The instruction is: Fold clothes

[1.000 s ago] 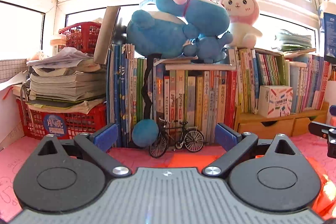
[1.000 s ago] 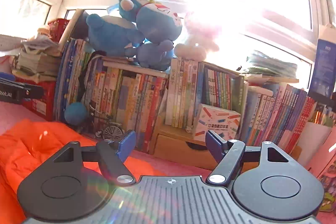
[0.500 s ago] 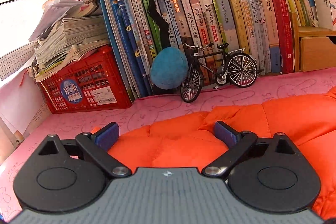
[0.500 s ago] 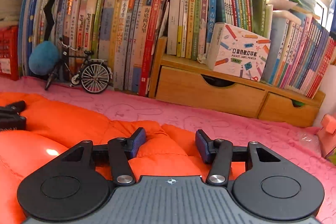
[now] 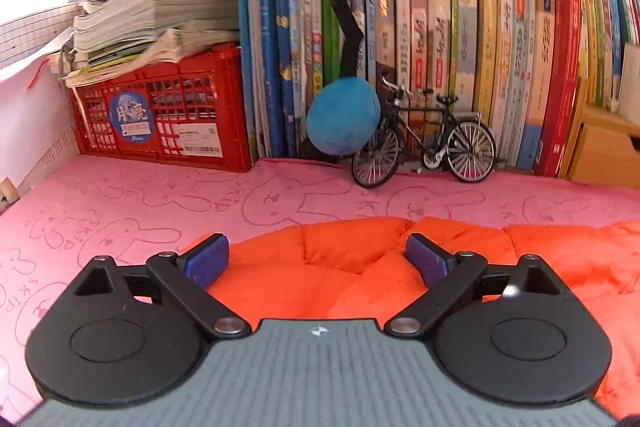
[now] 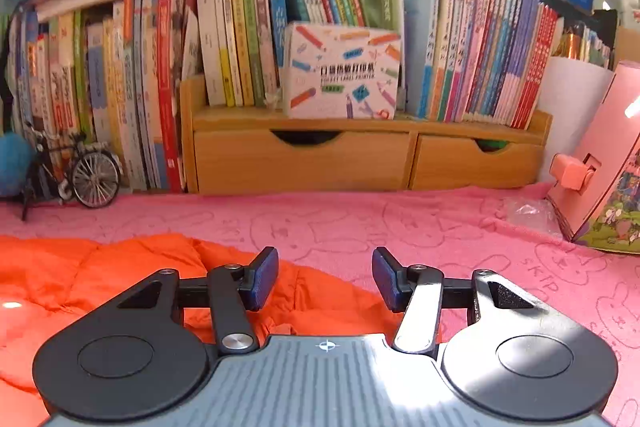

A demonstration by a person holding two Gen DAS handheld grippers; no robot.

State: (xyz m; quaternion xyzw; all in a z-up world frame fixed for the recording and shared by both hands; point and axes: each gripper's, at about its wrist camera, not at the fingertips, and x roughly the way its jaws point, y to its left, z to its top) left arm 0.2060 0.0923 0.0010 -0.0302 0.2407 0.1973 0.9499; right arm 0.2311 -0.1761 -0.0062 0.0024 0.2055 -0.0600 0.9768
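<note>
Hiding the orange jacket beneath them, left gripper and right gripper gape unclenched.

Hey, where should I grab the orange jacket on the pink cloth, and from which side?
Take the orange jacket by its far edge, where the puffy fabric thins out against the pink cloth. Probably best to come from above with a hand-held gripper near each end: the jacket lies flat and soft, so only its rim gives the fingers something to pinch.

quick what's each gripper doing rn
left gripper: open, holding nothing, above the orange jacket
right gripper: open, holding nothing, at the jacket's edge
</note>
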